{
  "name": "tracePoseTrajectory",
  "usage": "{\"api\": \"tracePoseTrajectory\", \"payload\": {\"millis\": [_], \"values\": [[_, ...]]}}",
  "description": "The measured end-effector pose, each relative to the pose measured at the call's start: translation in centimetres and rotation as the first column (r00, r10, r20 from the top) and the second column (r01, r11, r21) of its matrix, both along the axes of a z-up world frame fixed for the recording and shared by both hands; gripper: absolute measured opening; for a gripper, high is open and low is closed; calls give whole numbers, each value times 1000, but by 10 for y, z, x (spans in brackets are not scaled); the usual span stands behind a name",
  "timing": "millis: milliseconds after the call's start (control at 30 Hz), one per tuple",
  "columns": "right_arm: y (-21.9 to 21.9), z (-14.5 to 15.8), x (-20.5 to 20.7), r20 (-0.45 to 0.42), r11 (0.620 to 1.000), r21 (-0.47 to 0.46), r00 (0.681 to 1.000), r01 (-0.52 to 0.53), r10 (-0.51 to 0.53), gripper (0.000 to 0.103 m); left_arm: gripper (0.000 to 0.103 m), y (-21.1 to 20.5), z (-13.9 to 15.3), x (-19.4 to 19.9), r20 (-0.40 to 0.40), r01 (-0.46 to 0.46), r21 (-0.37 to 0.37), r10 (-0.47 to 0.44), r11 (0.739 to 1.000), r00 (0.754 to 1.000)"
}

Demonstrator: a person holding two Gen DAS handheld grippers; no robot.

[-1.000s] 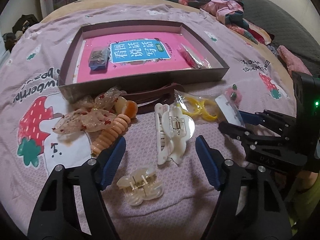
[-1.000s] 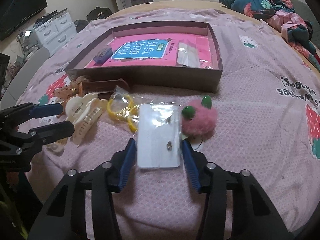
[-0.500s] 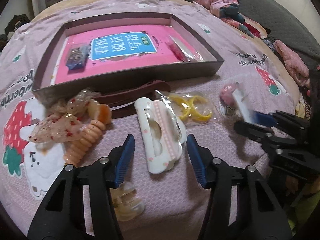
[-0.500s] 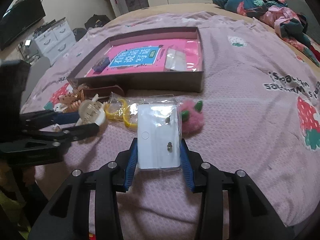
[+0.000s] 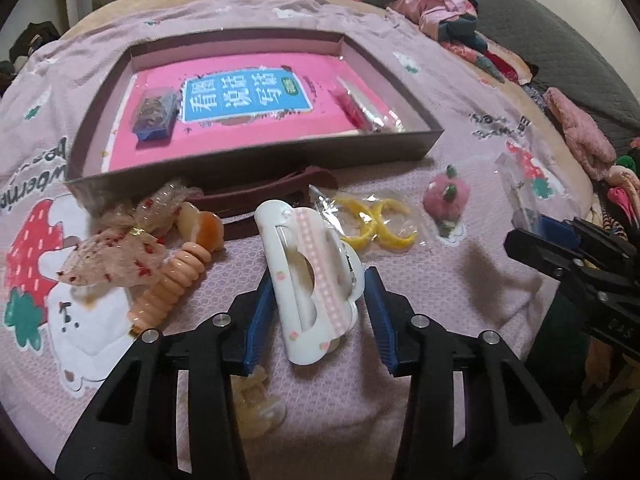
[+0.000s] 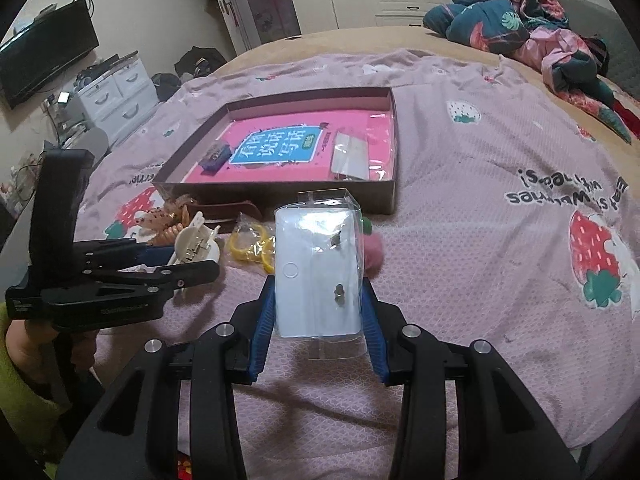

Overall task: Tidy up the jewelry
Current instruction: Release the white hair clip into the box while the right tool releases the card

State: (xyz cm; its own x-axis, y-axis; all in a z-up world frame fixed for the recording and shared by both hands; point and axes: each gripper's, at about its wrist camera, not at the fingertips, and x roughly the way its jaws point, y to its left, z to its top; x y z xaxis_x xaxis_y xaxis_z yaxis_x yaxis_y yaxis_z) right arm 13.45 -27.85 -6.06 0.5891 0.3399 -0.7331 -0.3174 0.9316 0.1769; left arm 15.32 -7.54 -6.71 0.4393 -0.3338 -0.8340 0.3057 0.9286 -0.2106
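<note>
My left gripper [image 5: 316, 312] is shut on a big white hair claw clip [image 5: 308, 280] and holds it above the bedspread. My right gripper [image 6: 318, 316] is shut on a clear bag with a white earring card [image 6: 316, 276], lifted off the bed. The brown shallow box [image 5: 248, 160] with a pink book, a small blue box [image 5: 154, 114] and a clear packet [image 5: 366, 106] lies ahead. It also shows in the right wrist view [image 6: 280, 188]. The left gripper [image 6: 160, 268] shows at the left of the right wrist view.
On the bed before the box lie a lace bow [image 5: 120, 240], an orange spiral tie [image 5: 172, 284], a brown clip [image 5: 272, 192], bagged yellow hoops [image 5: 376, 224], a pink pompom [image 5: 446, 196] and a translucent claw clip [image 5: 256, 400]. Crumpled clothes [image 6: 520, 28] lie far right.
My left gripper closed on the white claw clip and lifted it. My right gripper closed on the earring card bag and raised it off the bed.
</note>
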Motion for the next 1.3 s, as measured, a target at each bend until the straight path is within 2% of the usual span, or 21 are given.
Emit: {"api": "tracePoseTrajectory", "payload": {"millis": [300,633,933,1300], "values": [[15,24,-1,37,999,-6,998,-44,44,39,35,26,41,-3,69,-43,-37,46,998,997],[50,58,14,109,992,-16,986,-126,127,39,36,66,75,10,129,-126,-34,130,991,983],[68,74,38,145,989,-17,978,-149,150,39,36,87,94,29,166,-177,-35,181,984,969],[63,78,91,153,995,-34,983,-95,99,39,36,84,98,66,176,-186,-44,191,981,966]]}}
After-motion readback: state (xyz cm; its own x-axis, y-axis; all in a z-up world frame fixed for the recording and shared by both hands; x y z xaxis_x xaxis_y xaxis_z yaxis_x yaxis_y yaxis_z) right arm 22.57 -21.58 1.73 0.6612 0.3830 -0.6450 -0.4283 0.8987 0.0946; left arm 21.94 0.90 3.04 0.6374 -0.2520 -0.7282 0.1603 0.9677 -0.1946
